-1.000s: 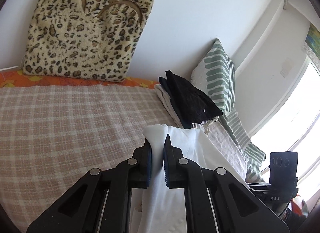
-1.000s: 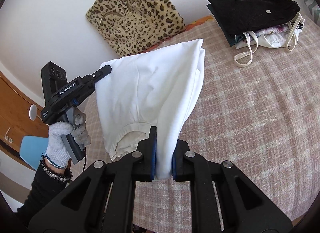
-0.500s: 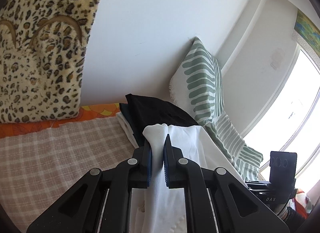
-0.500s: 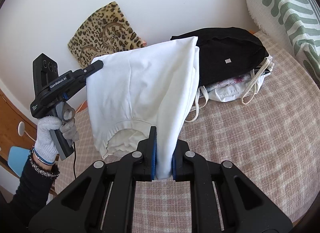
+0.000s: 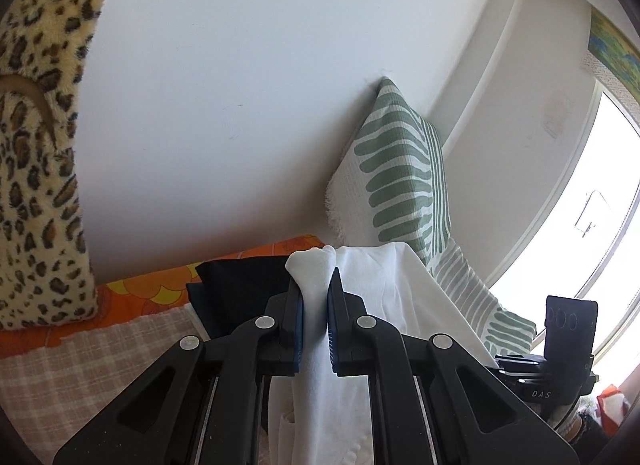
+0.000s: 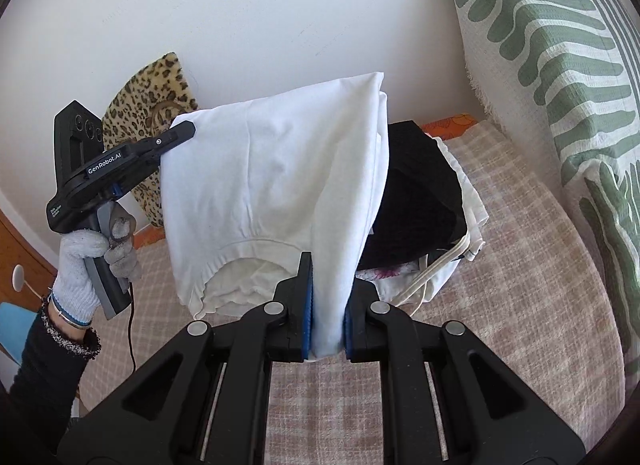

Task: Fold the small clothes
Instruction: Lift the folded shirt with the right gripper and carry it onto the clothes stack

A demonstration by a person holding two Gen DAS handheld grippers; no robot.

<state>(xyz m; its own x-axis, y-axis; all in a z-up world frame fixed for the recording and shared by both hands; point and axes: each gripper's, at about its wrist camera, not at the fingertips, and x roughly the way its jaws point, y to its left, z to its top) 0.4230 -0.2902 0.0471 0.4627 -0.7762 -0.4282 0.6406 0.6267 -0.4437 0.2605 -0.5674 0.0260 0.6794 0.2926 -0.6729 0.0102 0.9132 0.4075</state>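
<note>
A folded white garment (image 6: 272, 185) hangs in the air between my two grippers, over the checked bed cover (image 6: 520, 305). My left gripper (image 5: 314, 293) is shut on one upper corner of it; the same gripper shows in the right wrist view (image 6: 182, 131). My right gripper (image 6: 326, 297) is shut on the other end of the white garment (image 5: 384, 277). Behind it lies a pile of folded clothes with a black garment (image 6: 416, 201) on top, partly hidden by the white one. The black garment also shows in the left wrist view (image 5: 236, 285).
A green-and-white striped pillow (image 6: 560, 65) leans on the wall at the right, also in the left wrist view (image 5: 400, 177). A leopard-print cushion (image 5: 32, 165) leans on the wall at the left. A bright window (image 5: 592, 205) is at the far right.
Both grippers have carried the white garment up and toward the pile of folded clothes by the striped pillow. The black garment now lies directly behind the hanging white one.
</note>
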